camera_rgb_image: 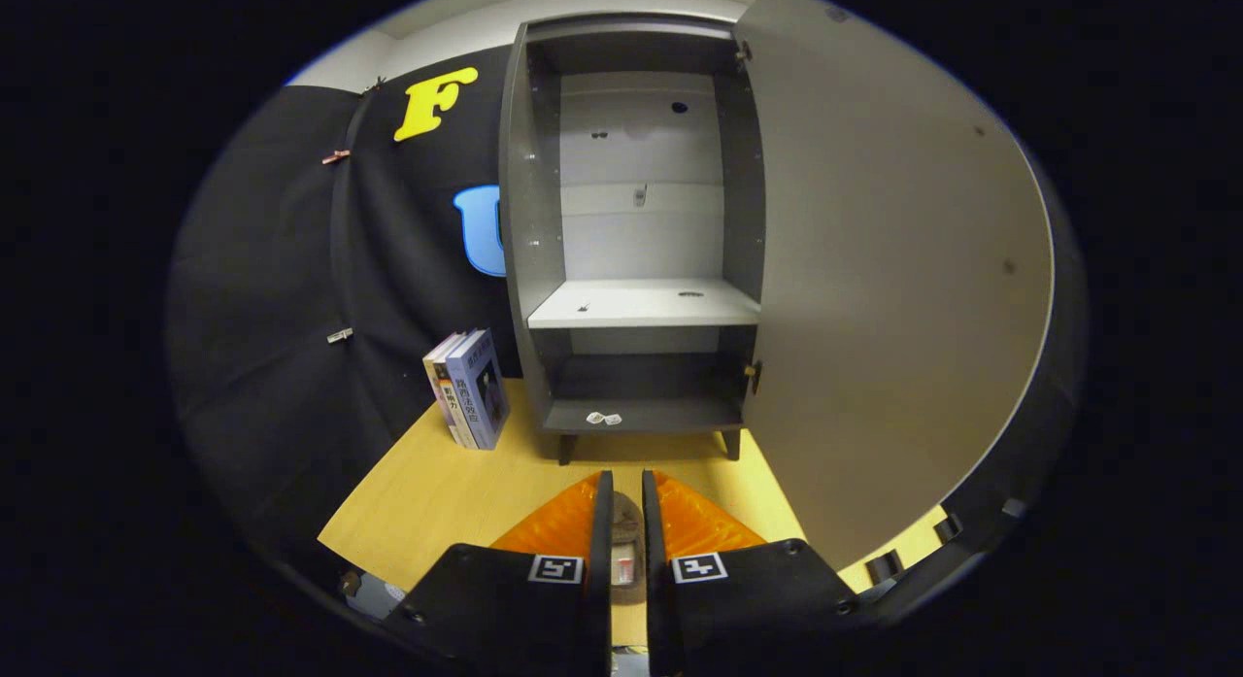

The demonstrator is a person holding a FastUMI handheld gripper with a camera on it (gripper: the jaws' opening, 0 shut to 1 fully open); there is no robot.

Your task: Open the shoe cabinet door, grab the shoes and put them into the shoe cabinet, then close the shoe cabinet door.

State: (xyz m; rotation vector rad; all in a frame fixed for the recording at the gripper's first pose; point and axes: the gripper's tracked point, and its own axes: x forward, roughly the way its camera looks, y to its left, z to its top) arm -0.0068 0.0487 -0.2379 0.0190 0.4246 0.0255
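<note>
The grey shoe cabinet [532, 220] stands on the wooden table straight ahead, beyond my fingers. Its door [893, 269] is swung wide open to the right. Inside, a pale middle shelf [641, 306] is bare, and the dark bottom shelf [670, 417] holds only two small white scraps. My gripper [626, 478] points at the cabinet's foot, its fingers nearly together. A grey-brown shoe [626, 536] with a small label is pinched in the narrow gap between them; most of it is hidden under the fingers.
Three books [471, 390] stand upright on the table [437, 492] just left of the cabinet. The black booth wall [291, 318] rises behind them. The open door's edge reaches close to my right finger.
</note>
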